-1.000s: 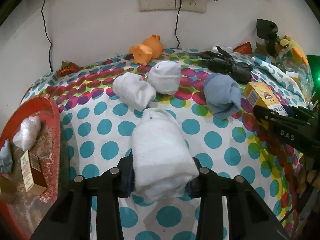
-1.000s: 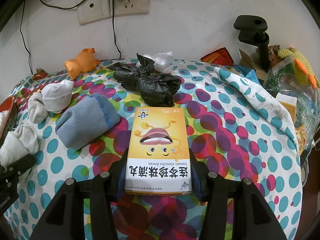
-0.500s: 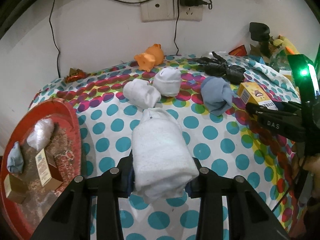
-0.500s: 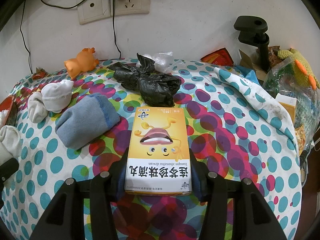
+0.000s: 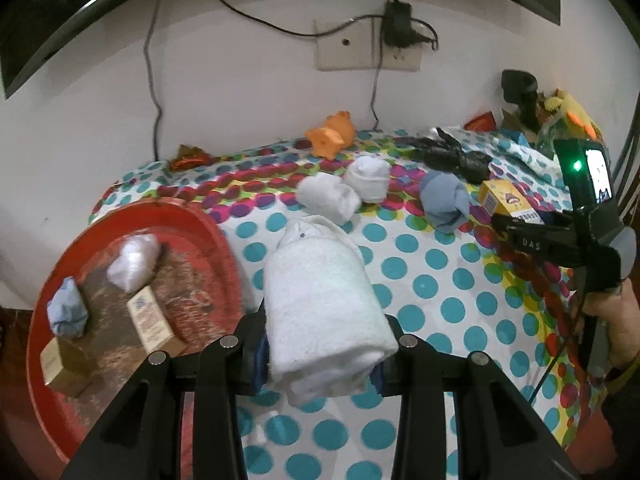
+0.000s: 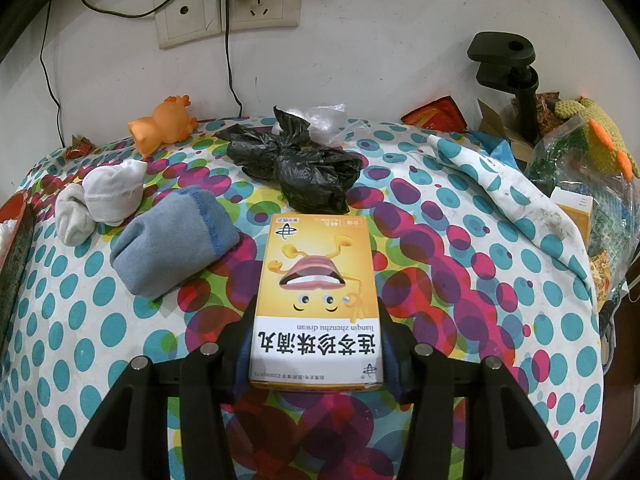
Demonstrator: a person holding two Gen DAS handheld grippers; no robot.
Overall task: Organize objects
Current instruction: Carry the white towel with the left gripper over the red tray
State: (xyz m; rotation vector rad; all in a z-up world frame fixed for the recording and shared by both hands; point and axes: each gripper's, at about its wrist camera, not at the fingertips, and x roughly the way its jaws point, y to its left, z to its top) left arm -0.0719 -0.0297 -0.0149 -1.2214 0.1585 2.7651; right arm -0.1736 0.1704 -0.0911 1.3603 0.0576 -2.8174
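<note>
My left gripper (image 5: 322, 354) is shut on a rolled white sock (image 5: 320, 304) and holds it above the polka-dot table, just right of the red tray (image 5: 208, 232). The tray holds a white bundle (image 5: 134, 260), a small blue sock (image 5: 66, 314) and two boxes (image 5: 152, 320). My right gripper (image 6: 318, 354) is shut on a yellow medicine box (image 6: 318, 300) over the table's middle; it also shows in the left wrist view (image 5: 532, 236). Two white socks (image 6: 114, 192) and a blue sock (image 6: 176, 242) lie on the table.
A black plastic bag (image 6: 304, 164) and an orange toy (image 6: 164, 126) lie toward the wall. Clutter, a black clamp stand (image 6: 520, 80) and a knitted toy (image 6: 600, 144) crowd the right edge. Power cords hang from wall sockets (image 6: 228, 20).
My left gripper has drawn back and to the left with the white sock, bringing the red tray fully into view. My right gripper with the yellow box has stayed still.
</note>
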